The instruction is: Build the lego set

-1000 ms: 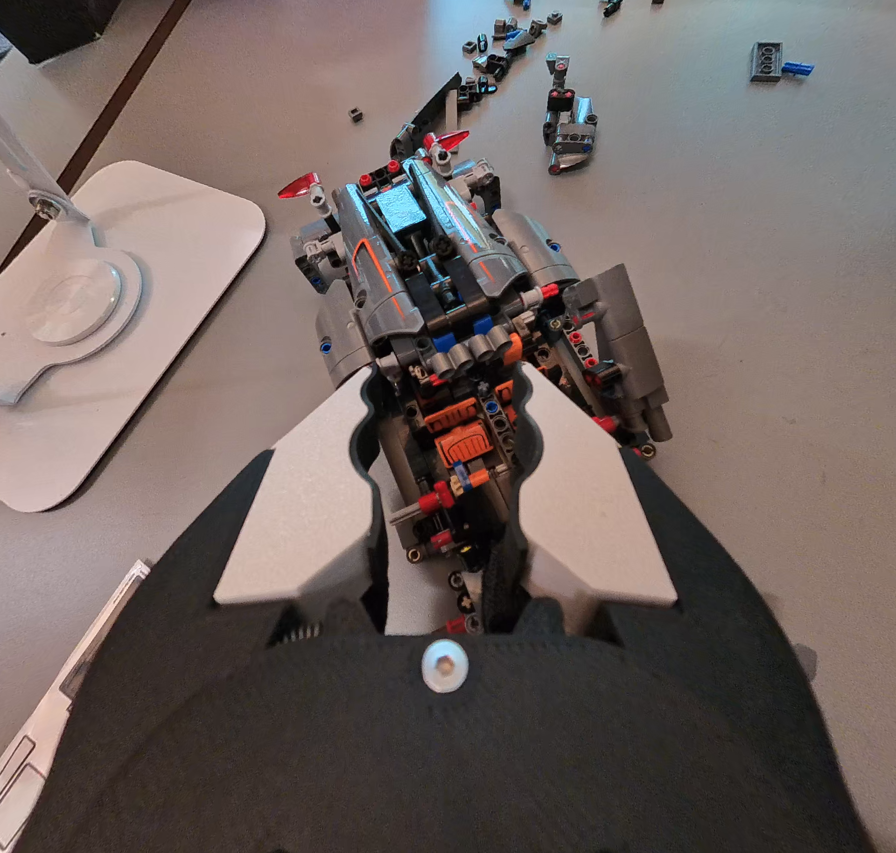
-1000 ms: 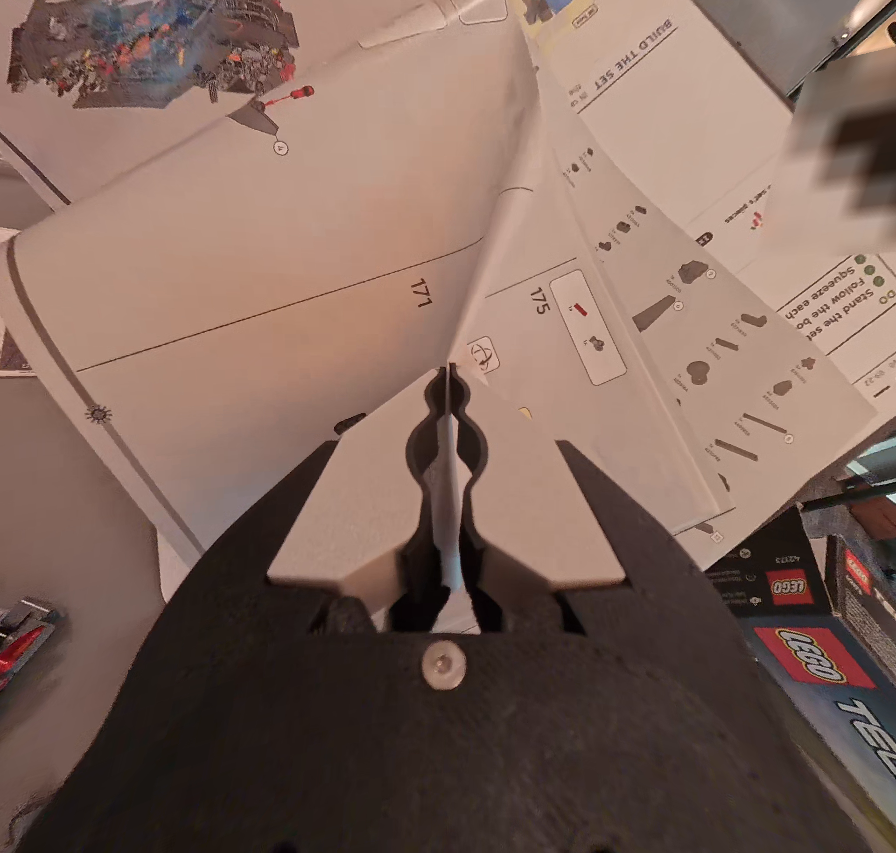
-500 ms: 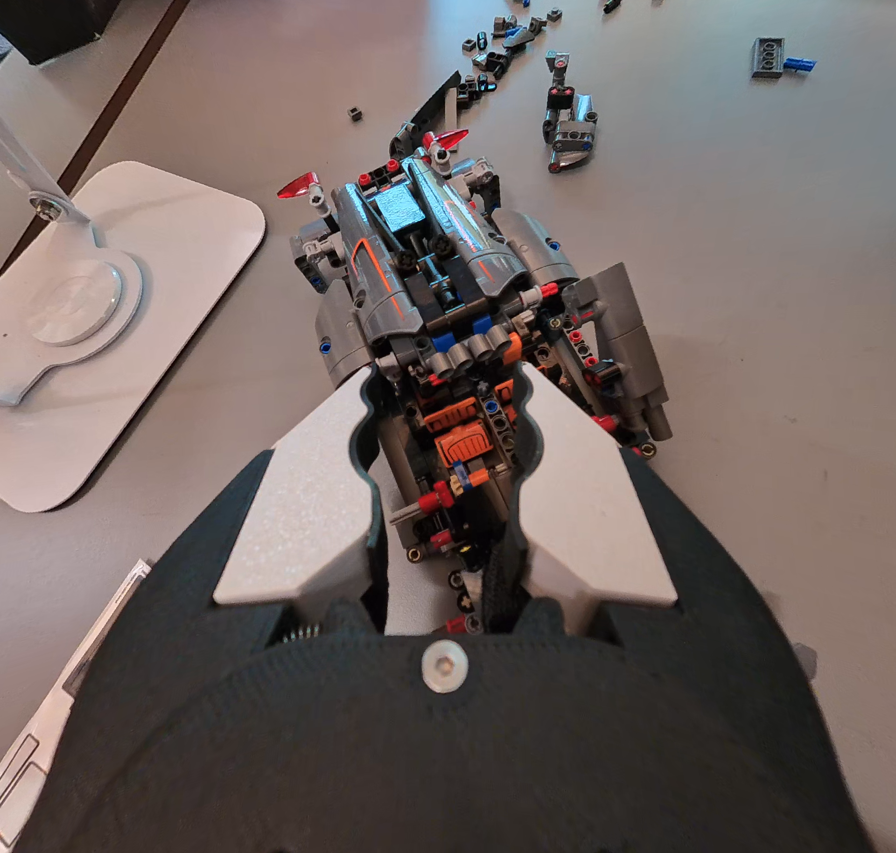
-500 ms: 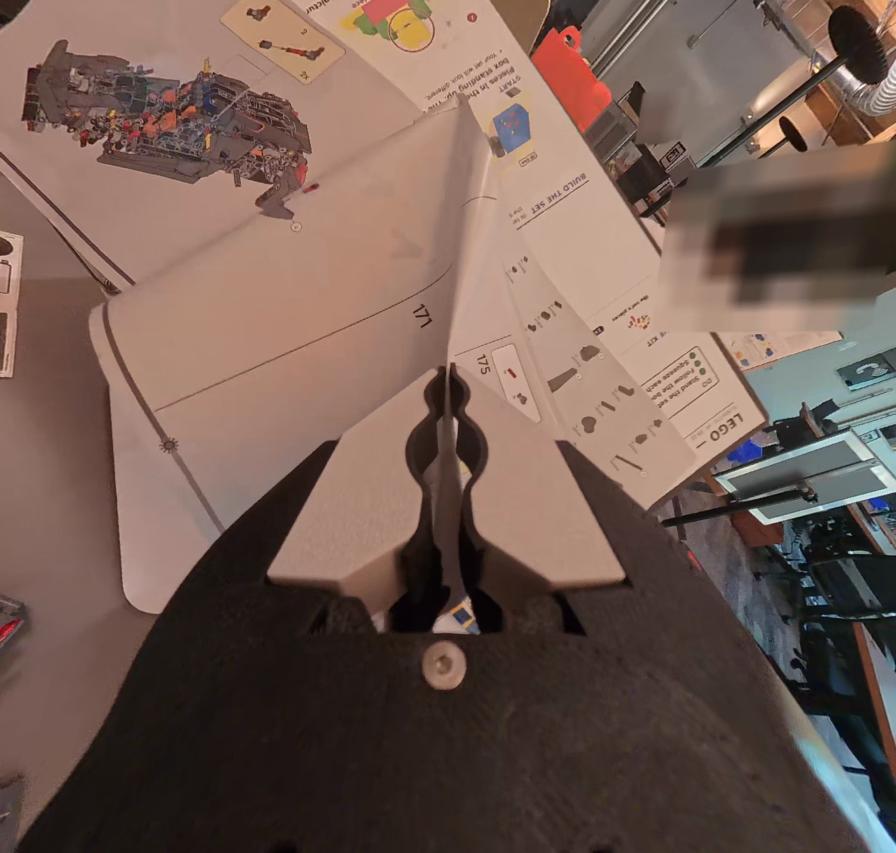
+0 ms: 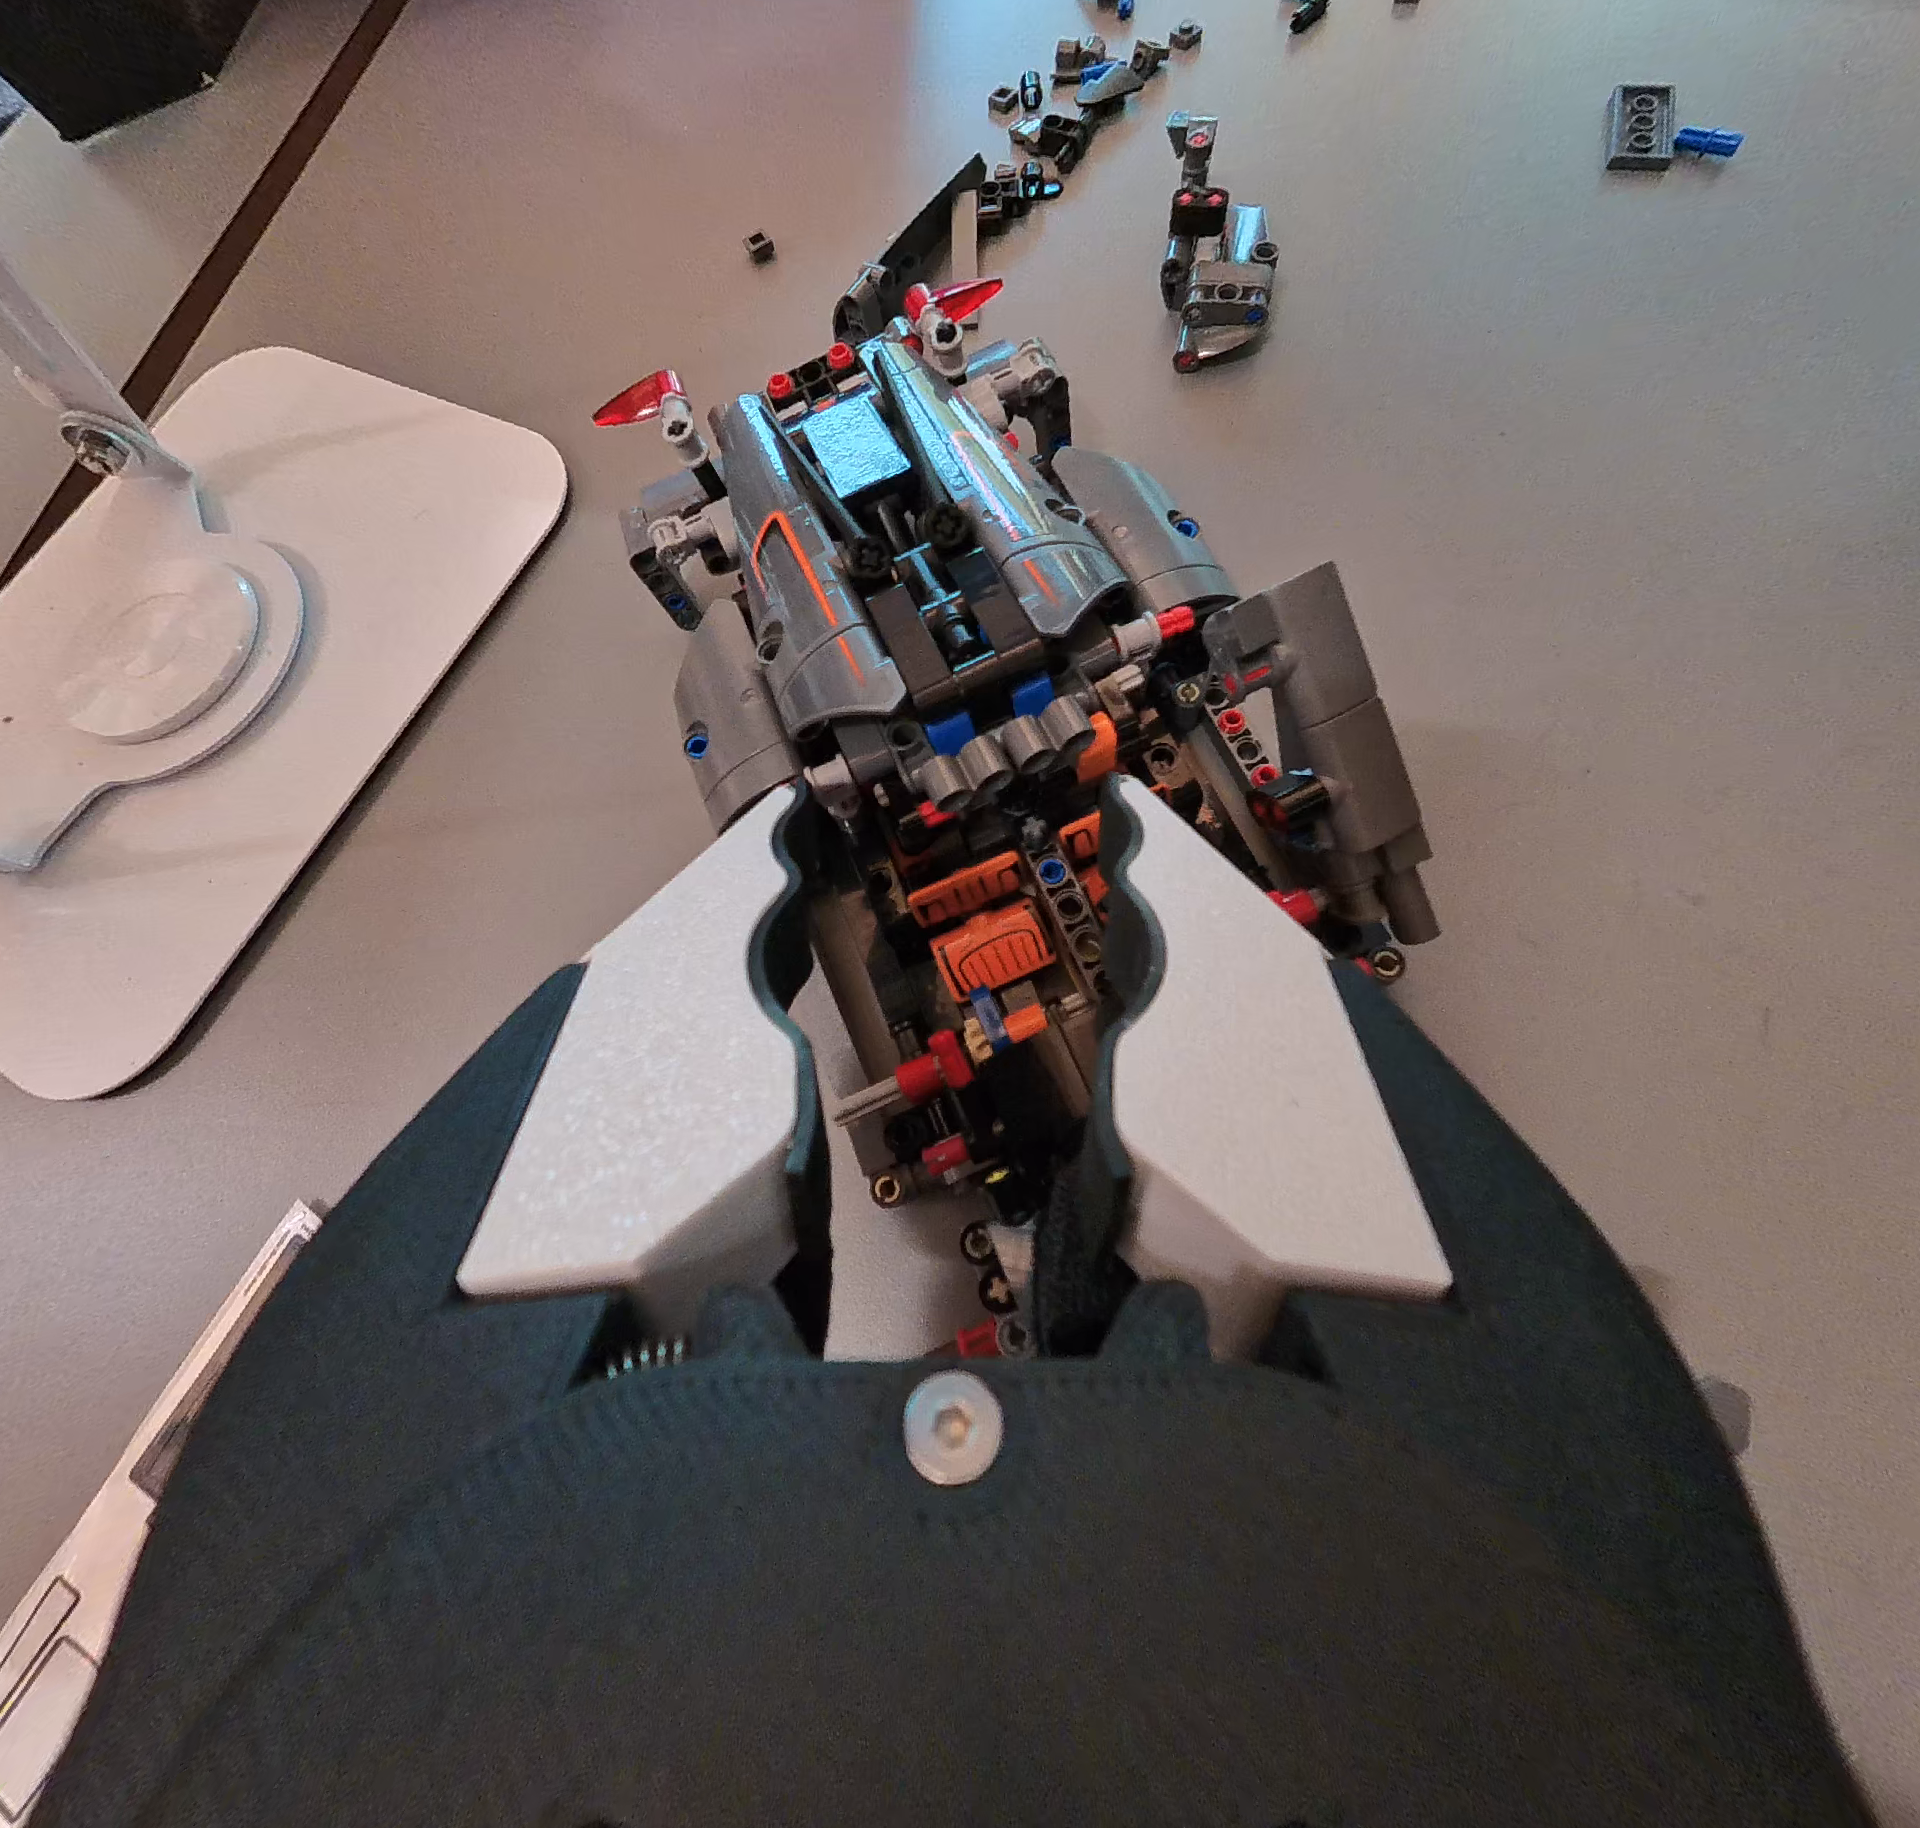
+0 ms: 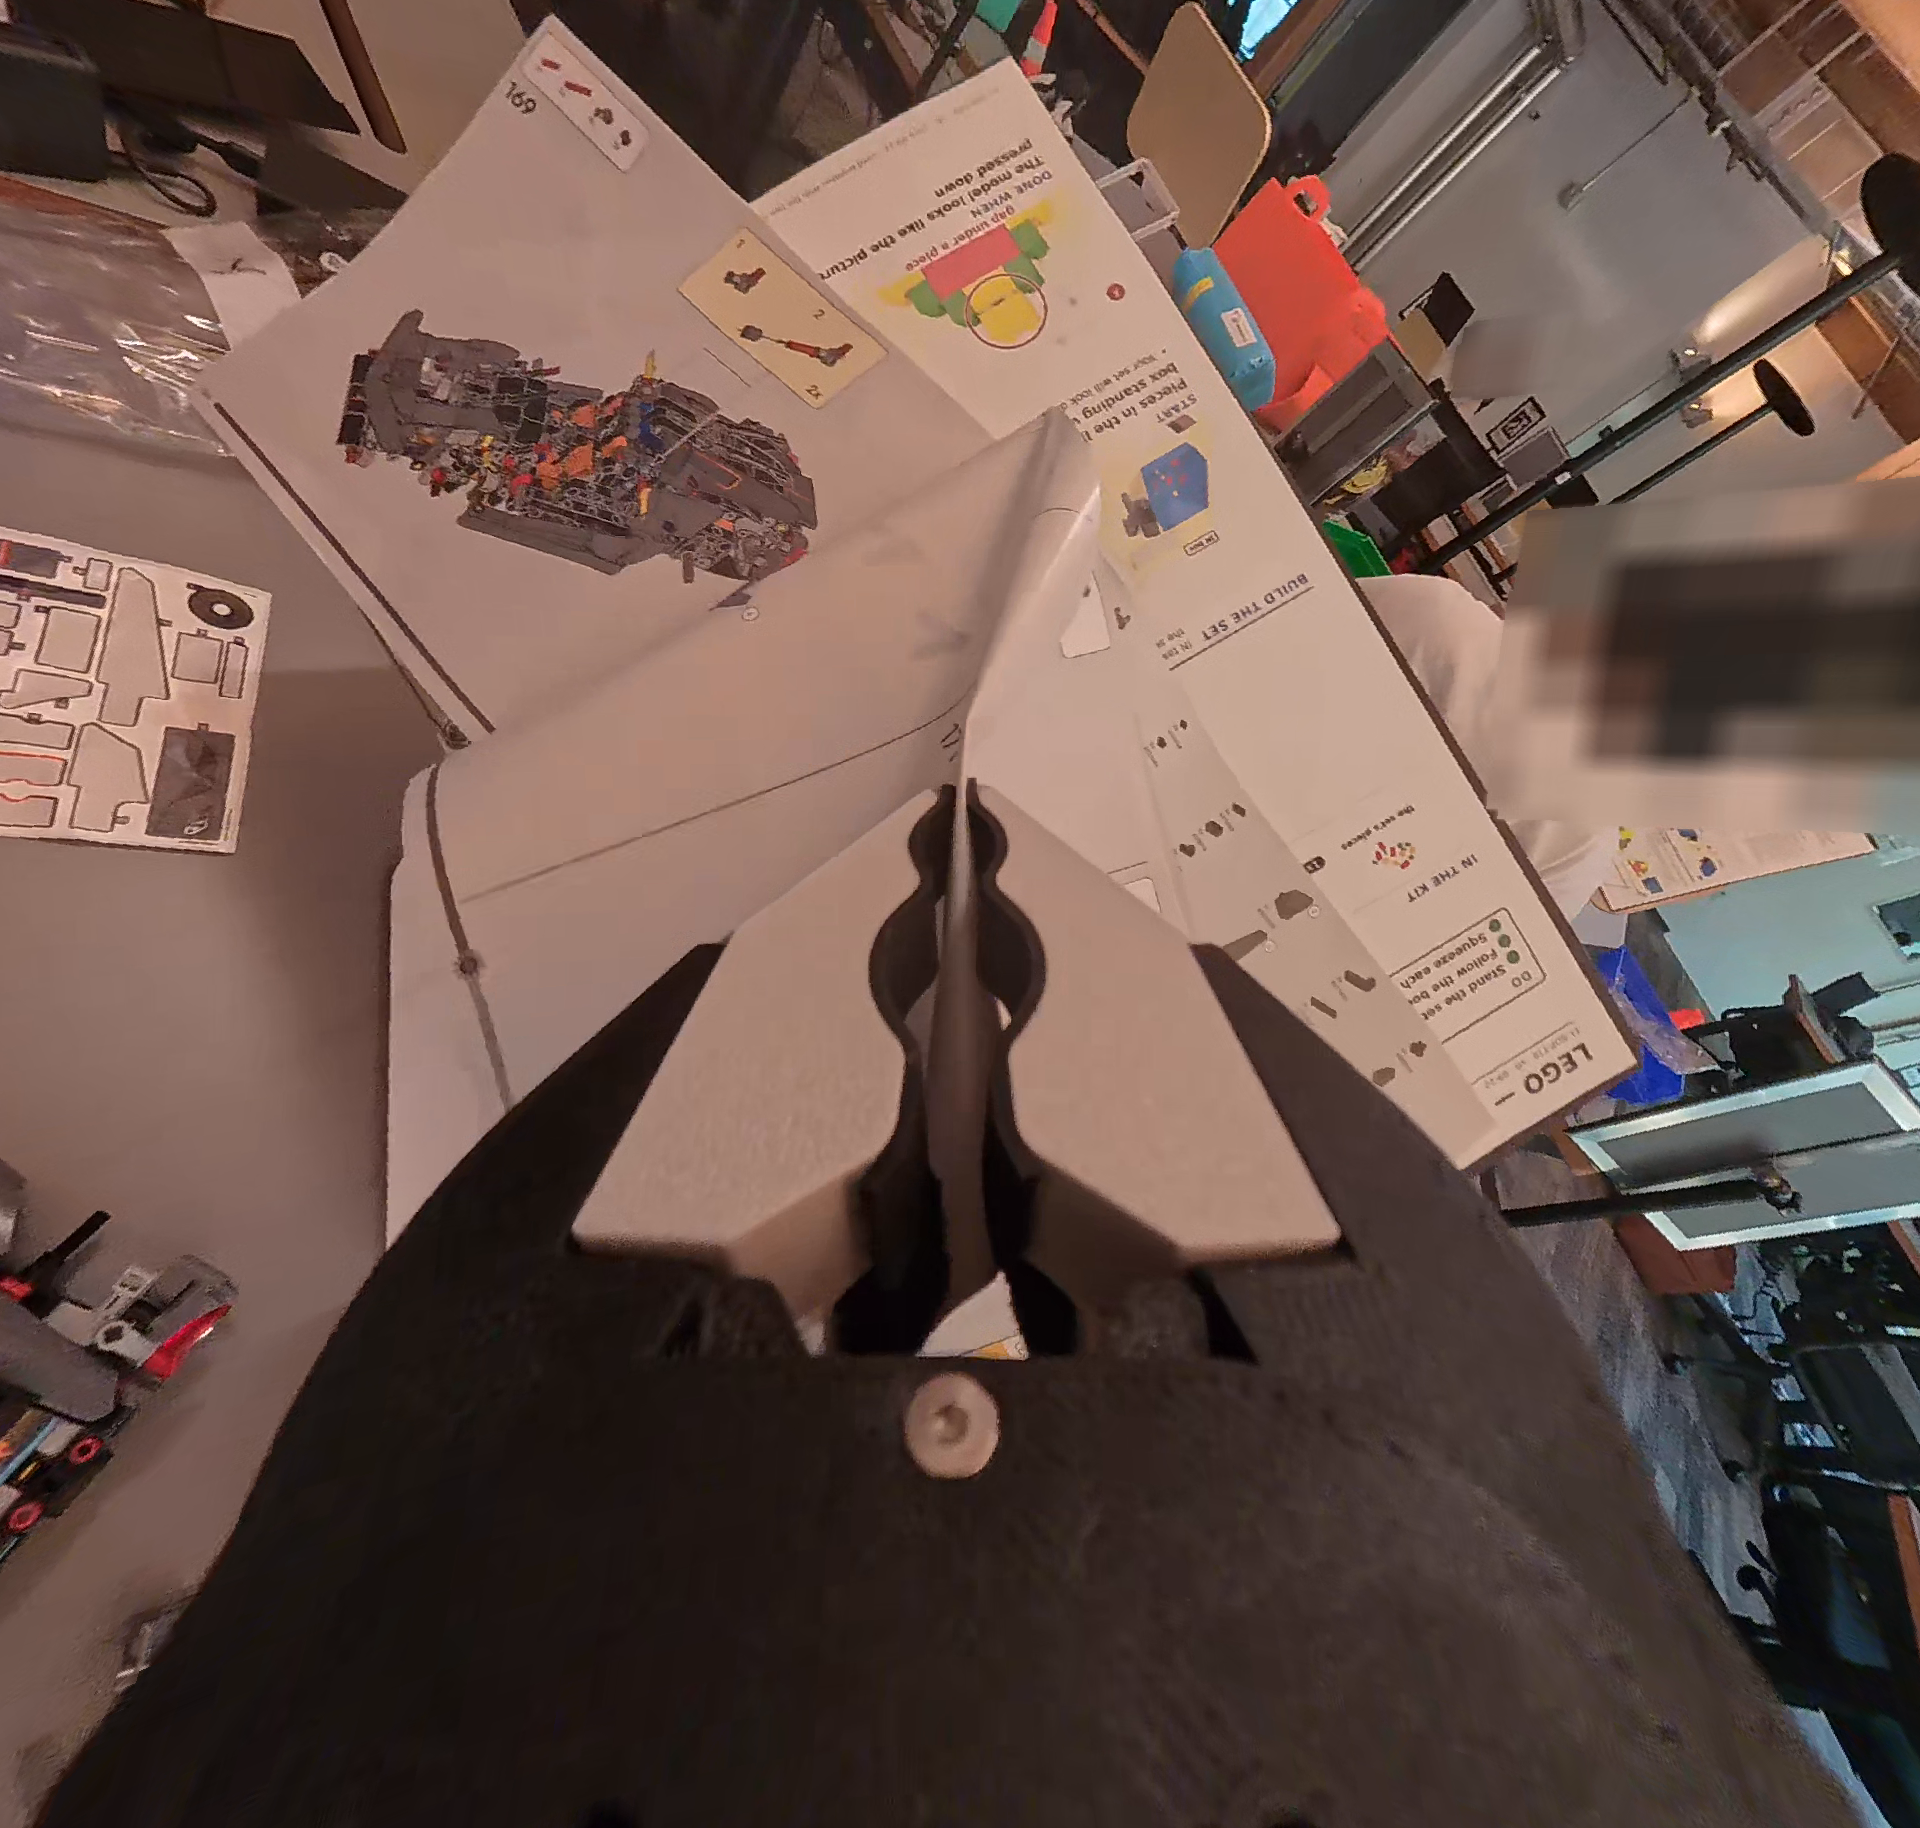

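The left gripper (image 5: 956,822) has its jaws spread wide around the rear of the half-built Lego vehicle (image 5: 966,656), both fingers pressed to its sides. The grey, orange and black model rests on the grey table (image 5: 1558,635) and stretches forward, away from the gripper. Beyond its nose, loose Lego pieces (image 5: 1091,85) lie scattered, with a small grey sub-assembly (image 5: 1221,272) ahead and to the right. A white stand base (image 5: 208,656) sits well off to the gripper's left.

The right gripper (image 6: 958,791) is pinched tight on a page of the instruction booklet (image 6: 727,739), the sheet standing edge-on between its fingers and lifted off the open booklet. Ahead and to the left, the open page shows a drawing of the model. A sticker sheet (image 6: 114,698) lies further left, and a white printed card (image 6: 1195,531) lies ahead to the right.
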The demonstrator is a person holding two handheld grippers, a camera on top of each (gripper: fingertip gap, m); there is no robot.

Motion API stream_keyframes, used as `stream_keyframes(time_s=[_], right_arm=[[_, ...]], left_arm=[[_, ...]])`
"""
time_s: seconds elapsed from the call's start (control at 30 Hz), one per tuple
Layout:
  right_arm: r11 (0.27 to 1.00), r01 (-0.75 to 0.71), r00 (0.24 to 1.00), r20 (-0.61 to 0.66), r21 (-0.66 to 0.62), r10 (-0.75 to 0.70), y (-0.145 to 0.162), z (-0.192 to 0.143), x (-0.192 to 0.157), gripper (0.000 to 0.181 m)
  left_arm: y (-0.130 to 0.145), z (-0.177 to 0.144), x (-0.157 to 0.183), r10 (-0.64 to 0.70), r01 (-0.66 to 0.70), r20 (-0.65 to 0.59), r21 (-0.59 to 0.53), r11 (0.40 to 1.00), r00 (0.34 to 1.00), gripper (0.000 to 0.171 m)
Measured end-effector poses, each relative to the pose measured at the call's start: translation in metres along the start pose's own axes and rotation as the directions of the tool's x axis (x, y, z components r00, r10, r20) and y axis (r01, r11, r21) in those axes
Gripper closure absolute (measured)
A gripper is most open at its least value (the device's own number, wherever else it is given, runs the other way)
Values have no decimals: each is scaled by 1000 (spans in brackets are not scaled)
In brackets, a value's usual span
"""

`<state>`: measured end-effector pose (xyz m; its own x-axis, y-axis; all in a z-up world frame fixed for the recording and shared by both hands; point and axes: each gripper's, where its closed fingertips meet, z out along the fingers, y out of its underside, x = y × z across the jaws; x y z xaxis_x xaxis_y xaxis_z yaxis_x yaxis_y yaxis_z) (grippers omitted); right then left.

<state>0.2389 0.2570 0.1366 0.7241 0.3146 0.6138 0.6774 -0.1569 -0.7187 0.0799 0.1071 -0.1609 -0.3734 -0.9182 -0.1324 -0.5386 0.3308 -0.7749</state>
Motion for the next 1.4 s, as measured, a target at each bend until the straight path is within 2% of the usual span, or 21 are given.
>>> stream_keyframes(time_s=[0.23,0.4,0.47,0.63,0.7,0.83,0.93,1.13,1.4], right_arm=[[999,-31,997,65,-10,31,-7,-1,-10,181],[987,-158,969,197,35,148,-15,-2,-25,181],[983,-180,963,213,38,168,-13,-1,-28,181],[974,-217,948,251,66,194,-16,0,-41,173],[961,-265,928,291,80,231,-19,0,-46,167],[886,-447,835,412,121,365,-25,-2,-47,160],[862,-489,823,399,132,405,-17,-2,-41,149],[847,-519,803,405,117,437,-3,-8,-51,152],[797,-596,738,461,103,492,5,-17,-69,144]], left_arm=[[0,0,0,2,-2,0,-1,1000,1000,119],[0,0,0,4,-4,1,-2,1000,1000,119],[0,0,0,3,-3,1,-1,1000,1000,119],[0,0,0,1,-1,-1,1,1000,1000,119],[0,0,0,1,-1,-2,1,1000,1000,119],[0,0,0,2,-2,-1,1,1000,1000,119],[0,0,1,3,-3,0,0,1000,1000,119],[0,0,1,3,-3,-1,0,1000,1000,119],[0,0,0,-1,1,-4,3,1000,1000,119]])
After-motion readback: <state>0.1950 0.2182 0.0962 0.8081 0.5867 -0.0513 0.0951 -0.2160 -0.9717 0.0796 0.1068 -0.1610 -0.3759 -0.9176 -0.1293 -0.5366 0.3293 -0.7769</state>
